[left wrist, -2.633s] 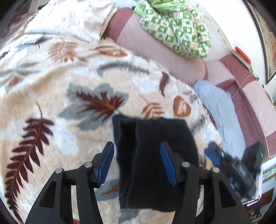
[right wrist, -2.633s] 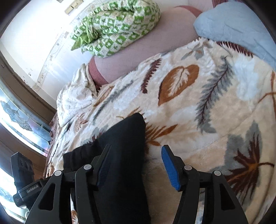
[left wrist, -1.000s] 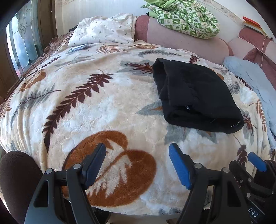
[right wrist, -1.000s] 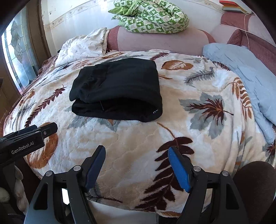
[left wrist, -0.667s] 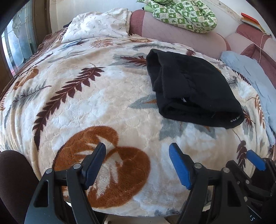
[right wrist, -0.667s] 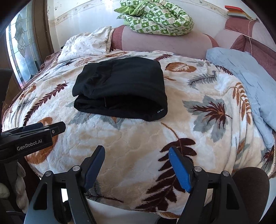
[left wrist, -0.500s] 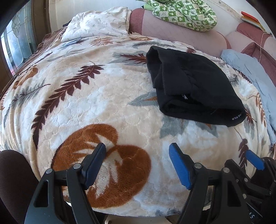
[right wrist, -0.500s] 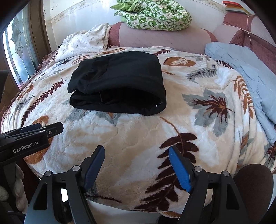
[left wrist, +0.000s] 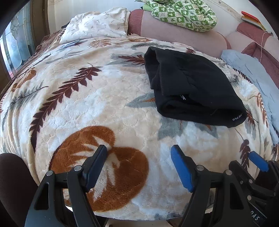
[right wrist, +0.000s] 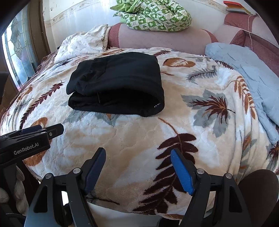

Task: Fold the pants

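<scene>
You are holding the left gripper (left wrist: 138,157) and right gripper (right wrist: 138,159) with jaws apart and empty, near the blanket's (right wrist: 132,139) edge. The pants (right wrist: 118,82) are lying folded into a compact stack in the middle of it, well apart from both. The folding is looking finished.

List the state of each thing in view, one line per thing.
black pants: folded into a compact stack, lying flat on the leaf-print blanket, untouched.
left tool: open, empty, above the blanket's near edge.
right tool: open, empty, apart from the pants.
leaf-print blanket: spread over the bed.
green checked quilt: bunched on the headboard.
light blue cover: lying rumpled at the bed's right side.
</scene>
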Demonstrator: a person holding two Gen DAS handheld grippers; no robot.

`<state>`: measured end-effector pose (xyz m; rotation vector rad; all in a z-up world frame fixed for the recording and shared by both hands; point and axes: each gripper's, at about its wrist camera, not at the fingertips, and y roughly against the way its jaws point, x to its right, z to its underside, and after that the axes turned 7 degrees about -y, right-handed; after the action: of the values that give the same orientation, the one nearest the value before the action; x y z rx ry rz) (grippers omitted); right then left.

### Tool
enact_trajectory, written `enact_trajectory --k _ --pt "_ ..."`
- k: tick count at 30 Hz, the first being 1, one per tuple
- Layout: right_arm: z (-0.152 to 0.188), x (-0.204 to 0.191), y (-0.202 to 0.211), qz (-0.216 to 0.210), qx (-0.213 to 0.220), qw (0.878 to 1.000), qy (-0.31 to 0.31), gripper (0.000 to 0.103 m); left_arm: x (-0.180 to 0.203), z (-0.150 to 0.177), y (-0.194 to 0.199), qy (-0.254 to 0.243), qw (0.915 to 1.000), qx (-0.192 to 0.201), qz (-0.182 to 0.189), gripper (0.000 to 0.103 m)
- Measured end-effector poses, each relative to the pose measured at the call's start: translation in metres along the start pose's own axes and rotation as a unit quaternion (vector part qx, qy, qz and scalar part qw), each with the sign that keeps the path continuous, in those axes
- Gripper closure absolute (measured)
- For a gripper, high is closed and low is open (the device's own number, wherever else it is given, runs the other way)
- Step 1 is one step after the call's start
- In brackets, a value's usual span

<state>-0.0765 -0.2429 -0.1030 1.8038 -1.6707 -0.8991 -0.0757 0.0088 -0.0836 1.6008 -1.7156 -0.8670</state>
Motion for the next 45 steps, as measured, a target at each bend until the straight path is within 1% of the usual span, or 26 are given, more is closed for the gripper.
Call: enact_trajectory --k 8,15,20,23,25,27,28,30,32,34,35,36,39,41,43,45 --pt "0.002 -0.004 -0.001 -0.009 -0.002 1.0 0.007 0.021 -0.004 0.002 0.001 0.01 0.9999 0.0 -0.003 0.028" --pt "0.001 0.001 -0.003 -0.011 -0.007 1.0 -0.007 0.021 -0.003 0.003 0.0 0.006 1.0 -0.001 -0.004 0.028" --pt "-0.001 0.003 0.0 -0.017 0.003 1.0 -0.01 0.021 -0.003 0.002 -0.001 0.006 1.0 0.001 -0.003 0.028" --pt "-0.008 0.007 0.009 -0.024 0.028 0.999 -0.011 0.021 -0.008 0.0 0.001 0.016 0.9998 0.002 0.014 0.028" --pt "-0.018 0.012 0.02 -0.028 0.052 0.998 -0.019 0.021 -0.016 -0.006 0.008 0.035 0.9986 0.006 0.039 0.028" --pt "-0.032 0.018 0.028 -0.034 0.076 0.996 -0.032 0.02 -0.023 -0.016 0.02 0.044 0.9975 0.028 0.048 0.028" --pt "-0.043 0.022 0.029 -0.04 0.082 0.995 -0.04 0.017 -0.026 -0.023 0.025 0.045 0.9969 0.04 0.05 0.028" --pt "-0.063 0.03 0.025 -0.063 0.081 0.993 -0.058 0.016 -0.031 -0.038 0.028 0.047 0.9955 0.051 0.064 0.028" --pt "-0.086 0.041 0.013 -0.109 0.068 0.988 -0.091 0.015 -0.036 -0.054 0.024 0.051 0.9942 0.052 0.08 0.028" --pt "-0.105 0.052 -0.007 -0.156 0.039 0.978 -0.129 0.015 -0.039 -0.069 0.015 0.062 0.9907 0.043 0.114 0.028" --pt "-0.115 0.06 -0.021 -0.174 0.025 0.972 -0.158 0.015 -0.04 -0.076 0.009 0.07 0.9884 0.037 0.13 0.028" --pt "-0.12 0.065 -0.03 -0.183 0.018 0.967 -0.175 0.015 -0.041 -0.082 0.001 0.08 0.9857 0.032 0.145 0.028" --pt "-0.133 0.077 -0.059 -0.205 -0.001 0.955 -0.216 0.015 -0.037 -0.095 -0.017 0.08 0.985 0.025 0.151 0.028" --pt "-0.137 0.08 -0.076 -0.228 -0.022 0.945 -0.235 0.015 -0.032 -0.101 -0.03 0.081 0.9824 0.014 0.168 0.028" --pt "-0.141 0.079 -0.091 -0.242 -0.04 0.939 -0.24 0.015 -0.026 -0.103 -0.044 0.082 0.9788 0.0 0.187 0.028" --pt "-0.145 0.074 -0.106 -0.255 -0.058 0.936 -0.237 0.015 -0.019 -0.105 -0.058 0.083 0.9767 -0.016 0.197 0.028"
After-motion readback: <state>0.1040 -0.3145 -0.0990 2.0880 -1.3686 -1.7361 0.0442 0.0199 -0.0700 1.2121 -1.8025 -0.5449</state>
